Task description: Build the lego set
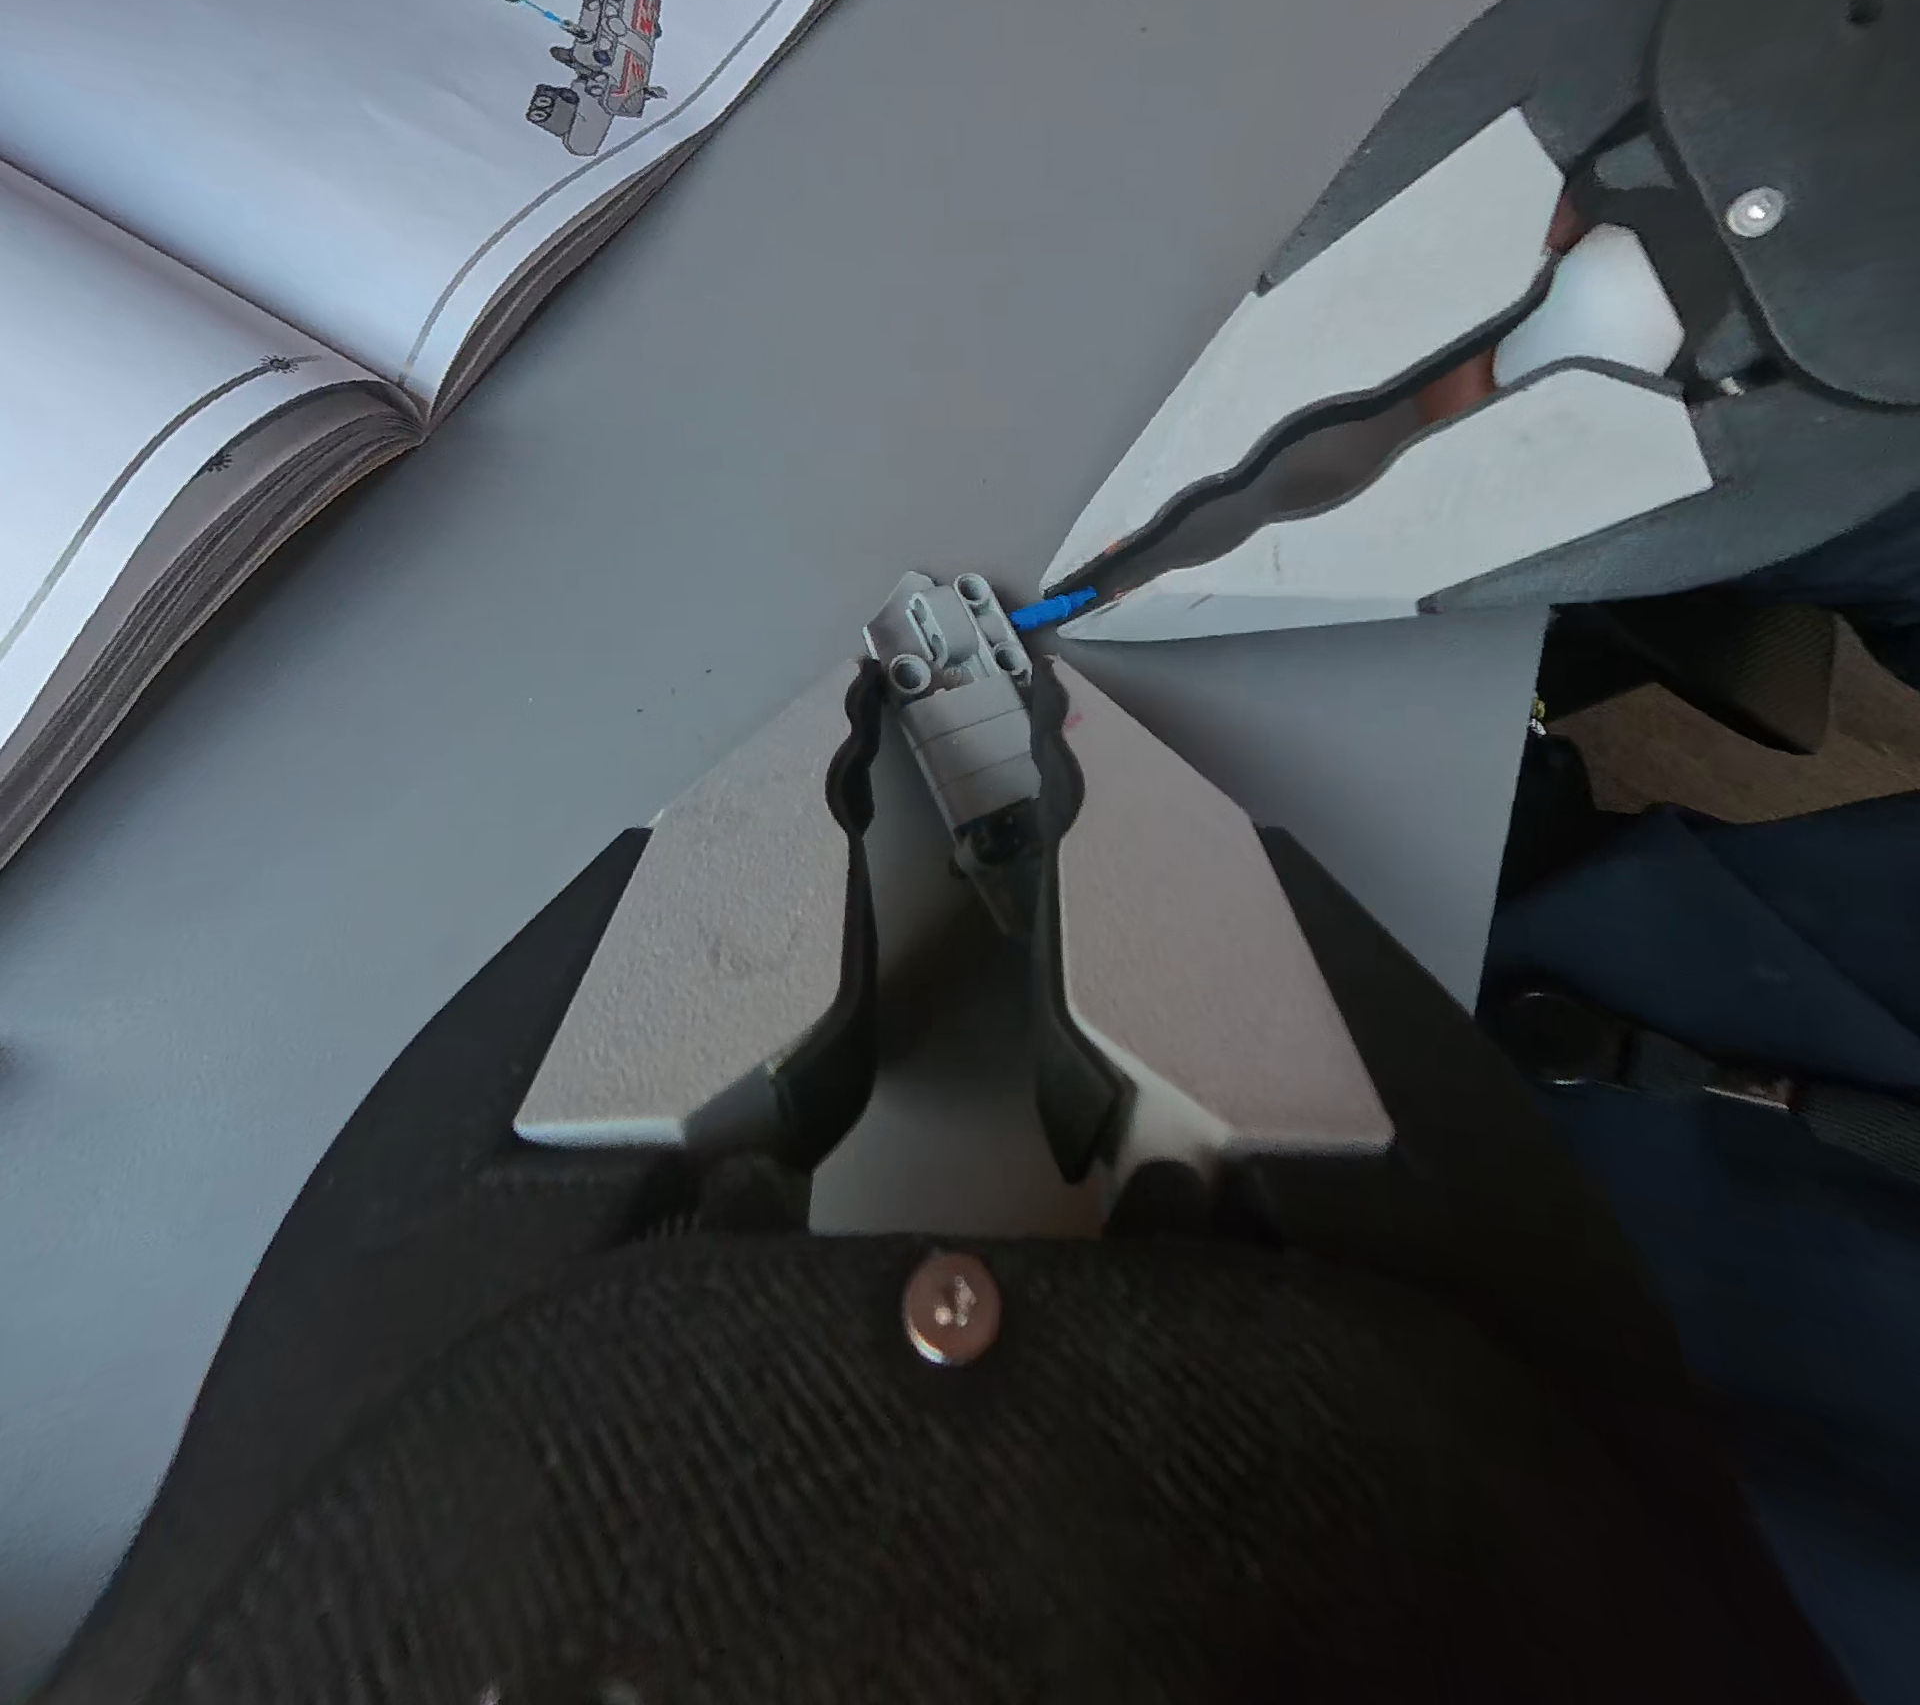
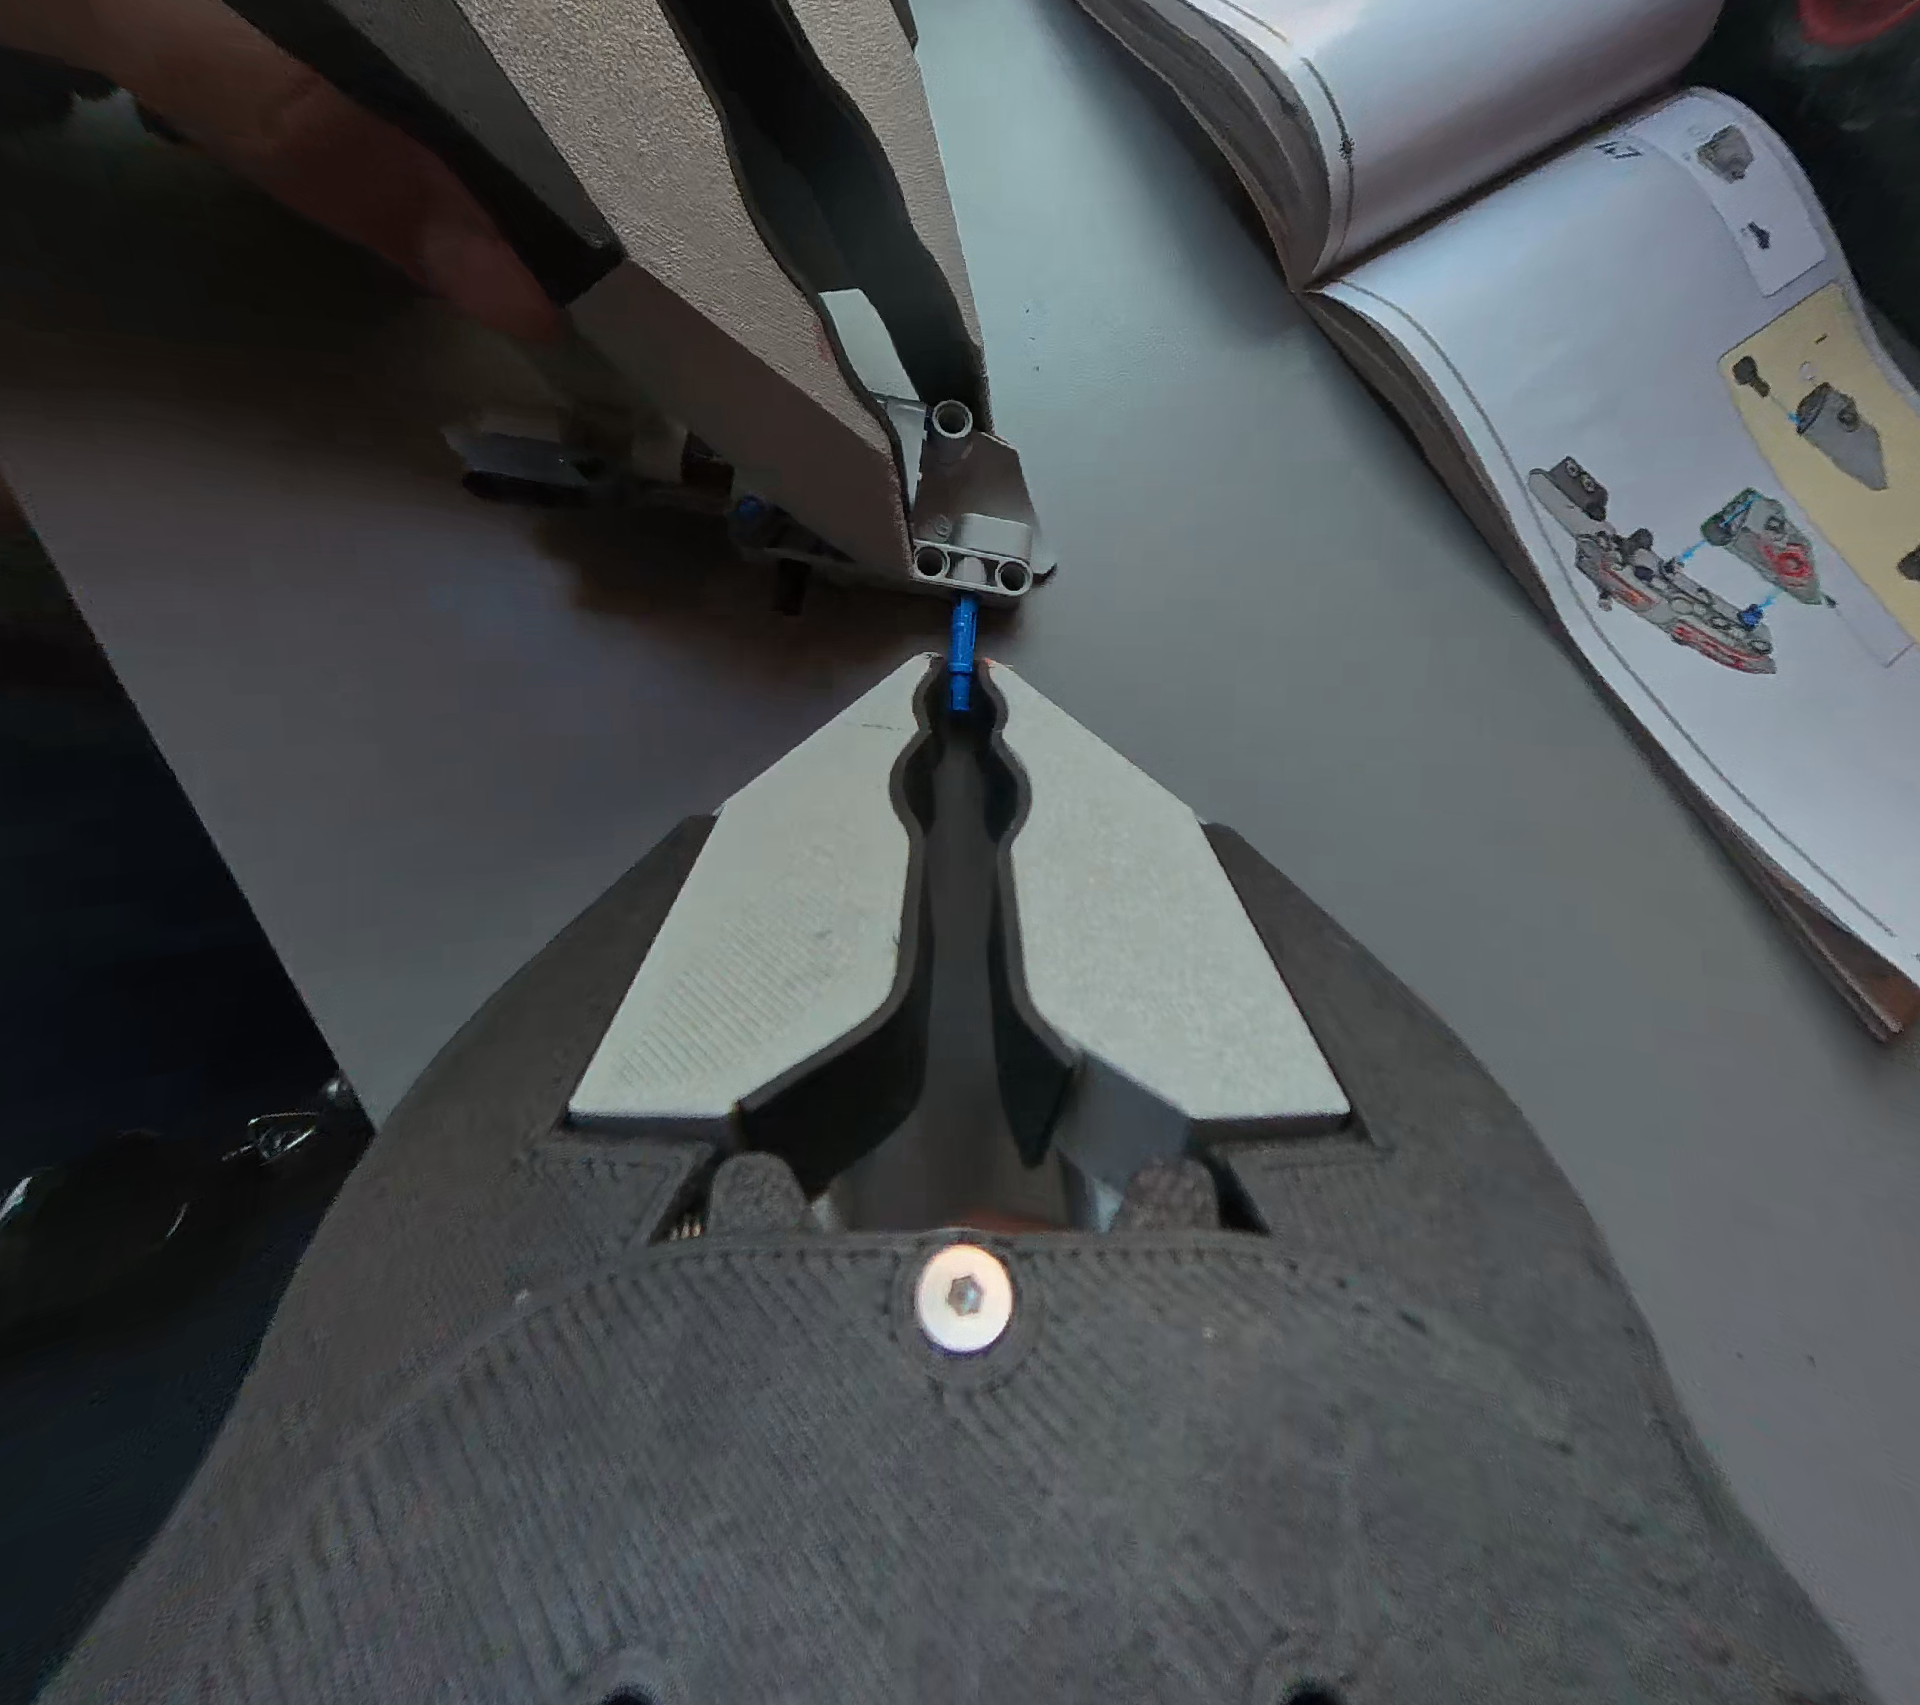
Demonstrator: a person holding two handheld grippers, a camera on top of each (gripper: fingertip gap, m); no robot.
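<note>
Left gripper point(image 1: 951, 689): jaws clamped on grey lego assembly point(image 1: 956, 668), above the table point(image 1: 727, 305). Right gripper point(image 2: 961, 668): jaws pinching blue pin point(image 2: 962, 632), tip at the assembly's hole. Instruction booklet point(image 1: 312, 97) at 10 o'clock.

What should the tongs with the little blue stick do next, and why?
Probably push the blue pin straight ahead into the grey lego piece. The right tongs pinch the pin's back end, and its front tip sits at the piece's beam. The left tongs grip that piece, so it should stay steady.
</note>
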